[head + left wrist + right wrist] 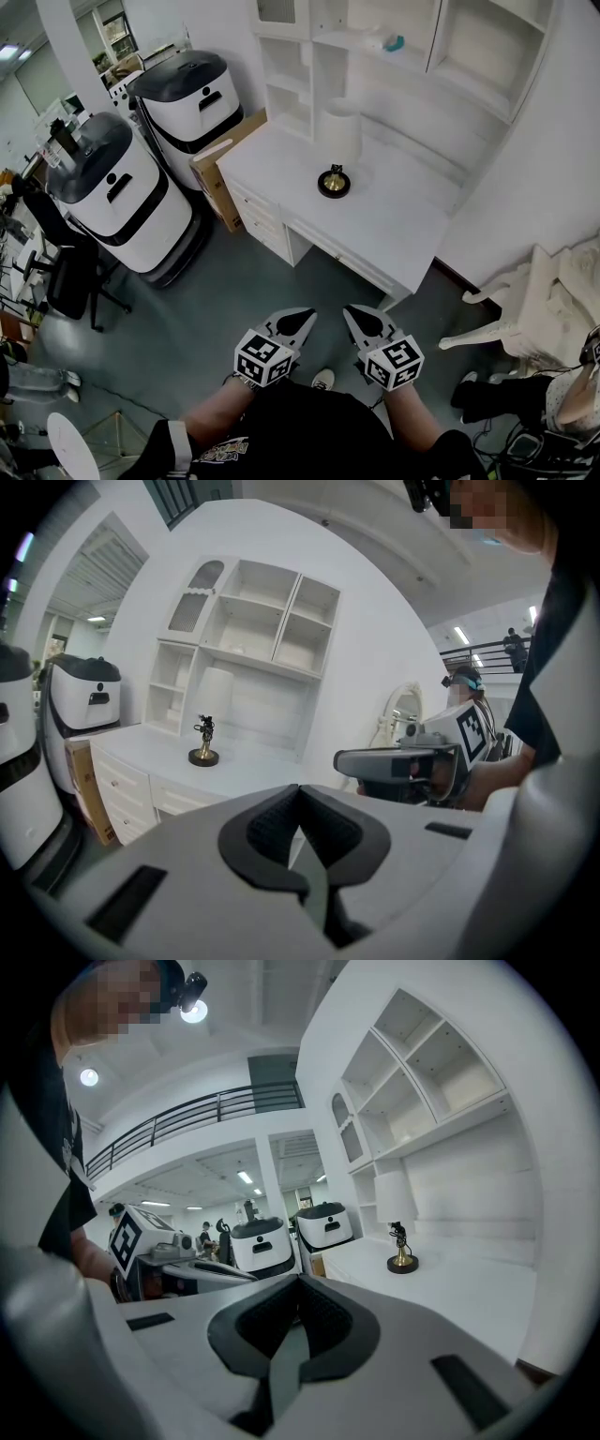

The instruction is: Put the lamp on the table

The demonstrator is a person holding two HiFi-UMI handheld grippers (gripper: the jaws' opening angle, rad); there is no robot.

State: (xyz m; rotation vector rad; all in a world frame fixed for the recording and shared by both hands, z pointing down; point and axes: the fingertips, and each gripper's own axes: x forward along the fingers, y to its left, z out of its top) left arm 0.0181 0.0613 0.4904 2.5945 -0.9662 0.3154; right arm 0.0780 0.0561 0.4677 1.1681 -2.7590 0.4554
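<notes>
A person stands before a white desk (394, 220), a 2-jaw gripper in each hand. The lamp (337, 150), with a white shade over a small gold stem and a round dark base, stands upright on the desk top, toward the back, just in front of the desk's white shelf unit (403, 66).

The left gripper (298, 323) and the right gripper (367, 325) are held side by side close to the person's body, off the desk's front edge and well apart from the lamp, their tips pointing toward the desk. Each gripper's own view shows its dark pads pressed together with nothing between them: both are clenched and empty.

A brown cardboard box (221, 165) leans against the desk's left end. Beyond that, further from the desk, stand 2 white machines with dark tops (122, 192), and a black office chair (67, 274) sits further left. A white carved chair (530, 300) stands off the desk's right front corner.
</notes>
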